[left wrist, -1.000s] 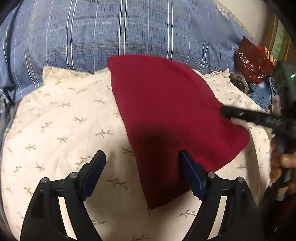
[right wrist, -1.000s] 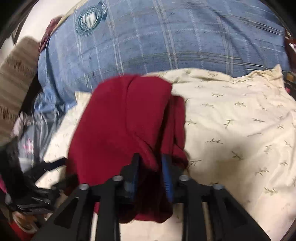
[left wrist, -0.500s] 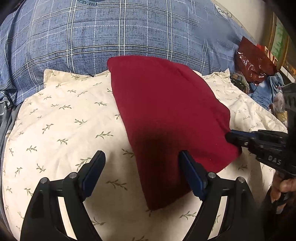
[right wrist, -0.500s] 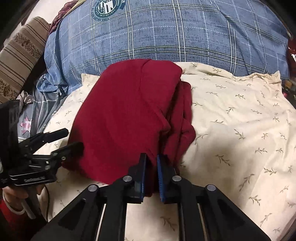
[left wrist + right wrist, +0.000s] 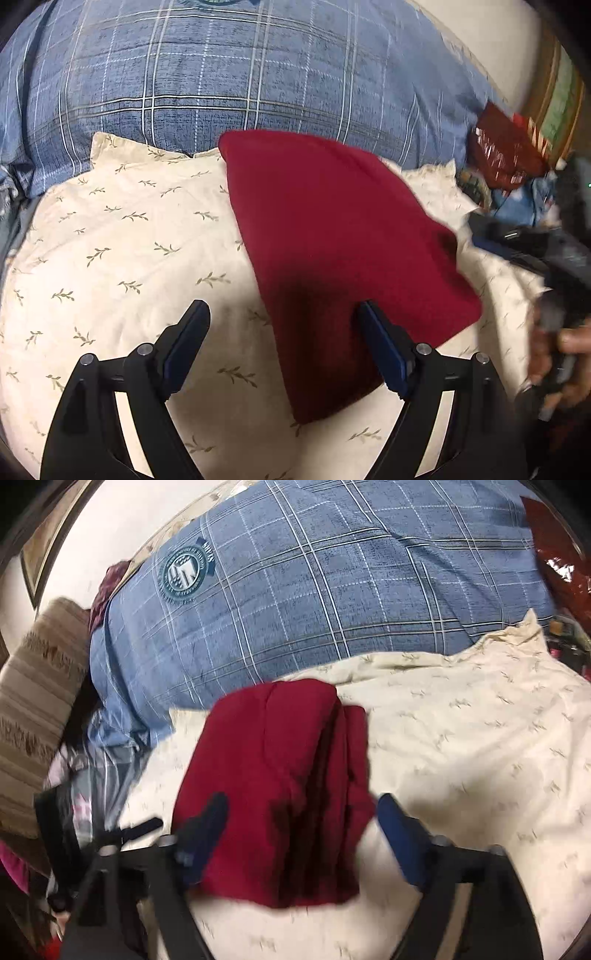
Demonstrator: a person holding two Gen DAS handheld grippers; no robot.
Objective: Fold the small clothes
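Note:
A folded dark red garment lies flat on a cream pillow with a leaf print. My left gripper is open and empty, its jaws standing over the garment's near left edge. In the right wrist view the red garment lies in layered folds on the cream pillow. My right gripper is open and empty, its jaws spread on either side of the garment's near end. The right gripper also shows blurred at the right of the left wrist view.
A blue plaid pillow lies behind the cream one, with a round crest printed on it. A red foil bag and mixed clutter sit at the far right. A striped beige cushion stands at the left.
My right gripper has opened and let go of the red garment's edge, then pulled back a little. The garment now lies folded on the pillow. My left gripper has stayed open and still.

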